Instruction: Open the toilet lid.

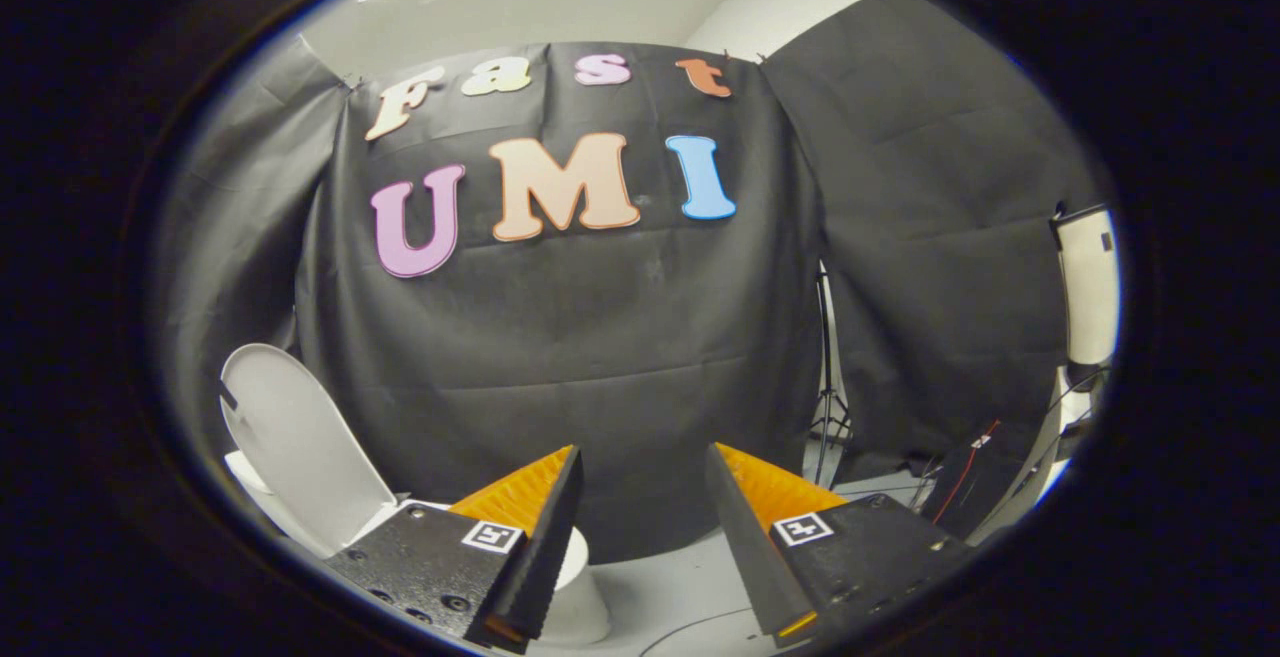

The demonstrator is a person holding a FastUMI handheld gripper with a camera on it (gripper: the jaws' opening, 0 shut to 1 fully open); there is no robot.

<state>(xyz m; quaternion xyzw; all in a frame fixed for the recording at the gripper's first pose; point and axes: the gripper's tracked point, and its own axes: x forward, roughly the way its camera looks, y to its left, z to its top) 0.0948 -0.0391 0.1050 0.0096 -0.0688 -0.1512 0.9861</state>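
Note:
The white toilet lid [300, 447] stands raised, tilted up and back against the black cloth wall, off to the left of my fingers. Part of the white toilet body [580, 587] shows low behind my left finger. My gripper [640, 467] is open, with a wide gap between its two fingers and nothing in it. It is held well above and to the right of the toilet, pointing at the cloth wall, and touches nothing.
A light stand on a tripod [828, 377] rises beyond my right finger by a gap in the cloth. Cables and a dark box [965, 477] lie on the pale floor [680, 587] further right, near a white upright panel [1088, 287].

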